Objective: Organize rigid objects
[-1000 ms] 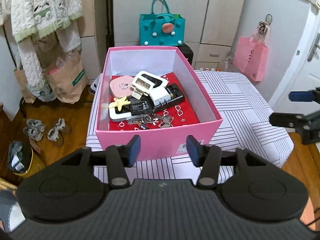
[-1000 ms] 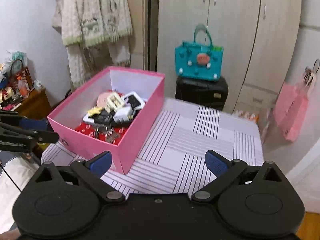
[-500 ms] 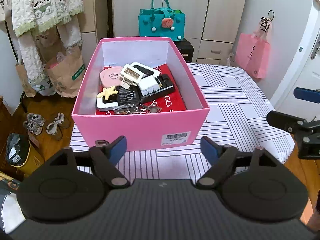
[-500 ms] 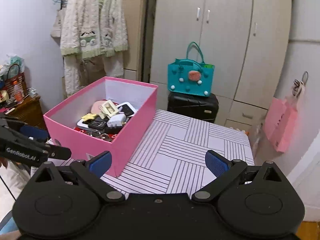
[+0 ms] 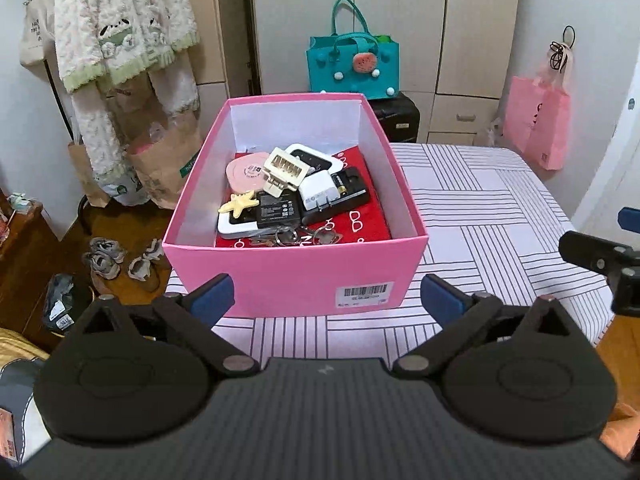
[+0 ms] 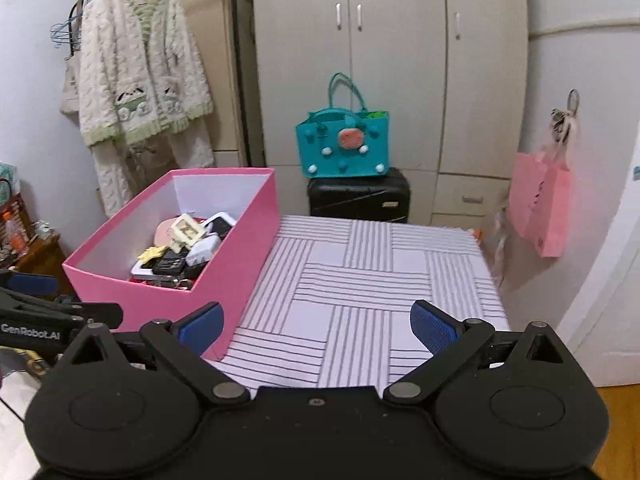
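Barcode label point(image 5: 363, 293) on pink box point(image 5: 296, 272), left view only; both hand-held grippers apart, left point(image 5: 326, 298) widening.

keys point(image 5: 294, 236) half hidden behind box wall point(image 5: 296, 276), label text unreadable

- The box point(image 5: 296, 280) is set on the table's point(image 5: 480, 208) left part.
- A heap of small gadgets point(image 5: 296, 196) is piled inside.
- A handbag point(image 5: 352, 64) is perched on a suitcase point(image 5: 400, 118) behind the table.

Left claw point(image 5: 324, 296) angles downward, its jaws opening, nothing between them; right claw point(image 6: 316, 326) spread wide, empty.
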Demonstrator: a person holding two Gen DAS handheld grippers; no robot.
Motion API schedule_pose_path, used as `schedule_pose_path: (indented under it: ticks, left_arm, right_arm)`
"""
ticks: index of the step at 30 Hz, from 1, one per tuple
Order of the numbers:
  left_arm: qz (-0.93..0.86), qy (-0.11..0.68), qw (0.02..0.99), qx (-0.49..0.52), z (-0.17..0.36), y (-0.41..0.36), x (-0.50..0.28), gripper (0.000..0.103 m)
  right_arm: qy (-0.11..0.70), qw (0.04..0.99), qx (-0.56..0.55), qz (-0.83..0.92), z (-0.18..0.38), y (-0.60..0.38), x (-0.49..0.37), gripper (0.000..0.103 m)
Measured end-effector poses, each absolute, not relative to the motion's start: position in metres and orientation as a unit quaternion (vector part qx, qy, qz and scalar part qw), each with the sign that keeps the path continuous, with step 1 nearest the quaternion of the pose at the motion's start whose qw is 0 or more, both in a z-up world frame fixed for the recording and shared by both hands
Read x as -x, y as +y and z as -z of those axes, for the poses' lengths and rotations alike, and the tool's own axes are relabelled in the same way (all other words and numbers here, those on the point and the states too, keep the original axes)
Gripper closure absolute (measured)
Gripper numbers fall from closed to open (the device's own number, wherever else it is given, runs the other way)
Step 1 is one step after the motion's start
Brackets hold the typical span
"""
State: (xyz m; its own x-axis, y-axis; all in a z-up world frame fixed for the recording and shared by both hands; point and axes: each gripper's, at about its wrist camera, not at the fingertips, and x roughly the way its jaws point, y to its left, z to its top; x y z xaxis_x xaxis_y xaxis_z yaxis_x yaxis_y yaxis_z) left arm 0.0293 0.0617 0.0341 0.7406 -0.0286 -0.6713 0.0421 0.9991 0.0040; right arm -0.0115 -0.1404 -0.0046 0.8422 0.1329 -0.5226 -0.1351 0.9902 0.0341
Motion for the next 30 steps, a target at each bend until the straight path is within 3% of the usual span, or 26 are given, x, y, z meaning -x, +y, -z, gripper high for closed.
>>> schedule_pose_path:
  ticks: [30]
  left_arm:
    - [0.018, 0.334, 0.942, -0.003, -0.021, 0.053, -0.020, 0.000]
  right_arm:
    - [0.237, 0.971, -0.001, -0.024, 0.017, -0.146, 0.019, 0.002]
